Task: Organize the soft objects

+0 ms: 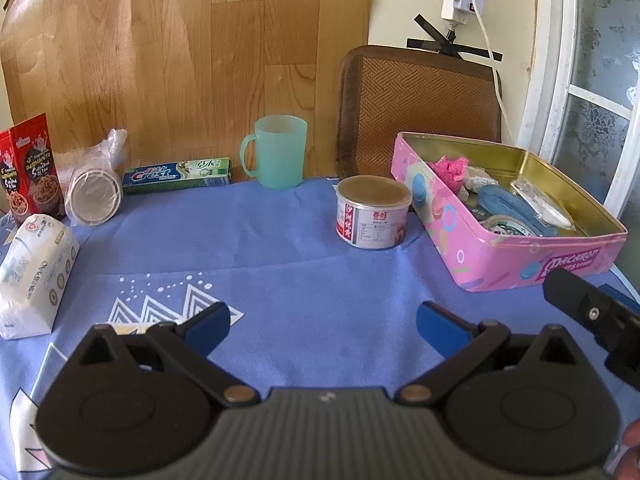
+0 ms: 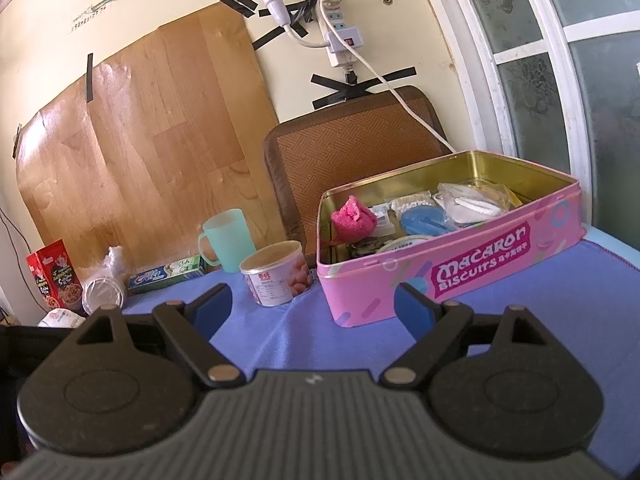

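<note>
A pink Macaron Biscuits tin (image 1: 516,258) (image 2: 460,268) stands open at the right of the blue tablecloth. Inside lie a pink fluffy cloth (image 1: 452,170) (image 2: 354,218), a blue soft item (image 1: 506,202), a tape roll and plastic packets. A white tissue pack (image 1: 34,276) lies at the left edge. My left gripper (image 1: 323,320) is open and empty above the cloth. My right gripper (image 2: 314,306) is open and empty just in front of the tin; its side shows in the left wrist view (image 1: 592,312).
A food can (image 1: 372,212) (image 2: 278,278) stands left of the tin. Along the back are a teal mug (image 1: 278,152), a Crest toothpaste box (image 1: 176,176), bagged paper cups (image 1: 94,196) and a red snack box (image 1: 32,172). A woven chair back (image 1: 416,112) stands behind the table.
</note>
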Available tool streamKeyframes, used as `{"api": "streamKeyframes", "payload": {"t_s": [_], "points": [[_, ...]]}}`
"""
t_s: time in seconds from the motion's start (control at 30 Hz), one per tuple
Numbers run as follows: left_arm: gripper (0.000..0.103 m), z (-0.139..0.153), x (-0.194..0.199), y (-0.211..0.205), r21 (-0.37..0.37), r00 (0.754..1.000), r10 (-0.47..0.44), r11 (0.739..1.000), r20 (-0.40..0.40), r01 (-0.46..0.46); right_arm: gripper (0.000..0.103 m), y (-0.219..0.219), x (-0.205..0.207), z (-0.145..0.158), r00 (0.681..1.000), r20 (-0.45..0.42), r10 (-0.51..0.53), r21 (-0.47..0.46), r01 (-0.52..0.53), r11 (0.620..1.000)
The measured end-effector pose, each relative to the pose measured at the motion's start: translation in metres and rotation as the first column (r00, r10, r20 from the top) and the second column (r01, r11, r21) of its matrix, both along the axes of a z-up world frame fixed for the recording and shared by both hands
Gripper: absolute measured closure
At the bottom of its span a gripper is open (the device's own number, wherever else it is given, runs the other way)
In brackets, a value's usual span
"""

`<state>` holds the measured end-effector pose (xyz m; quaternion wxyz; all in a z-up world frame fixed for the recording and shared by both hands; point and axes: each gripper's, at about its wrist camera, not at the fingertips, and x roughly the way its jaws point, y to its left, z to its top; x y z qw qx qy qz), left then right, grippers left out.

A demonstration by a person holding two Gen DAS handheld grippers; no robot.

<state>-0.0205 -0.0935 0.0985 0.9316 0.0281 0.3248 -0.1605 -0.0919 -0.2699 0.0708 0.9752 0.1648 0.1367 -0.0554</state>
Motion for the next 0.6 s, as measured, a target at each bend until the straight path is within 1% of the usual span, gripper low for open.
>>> {"api": "streamKeyframes", "payload": {"t_s": [0.17, 0.6], "points": [[0.0, -0.0005, 0.0014, 0.0014, -0.007, 1.0, 0.005, 1.0, -0.006, -0.005, 0.015, 0.0022, 0.0, -0.0001, 1.0, -0.002, 0.009, -0.007, -0.009, 1.0], [0.0, -0.0024, 0.0013, -0.0015, -0.001, 1.0, -0.004, 1.0, -0.012, 0.004, 0.015, -0.003, -0.0011, -0.0013, 1.0, 0.006, -0.026, 0.003, 0.026, 1.0]]}}
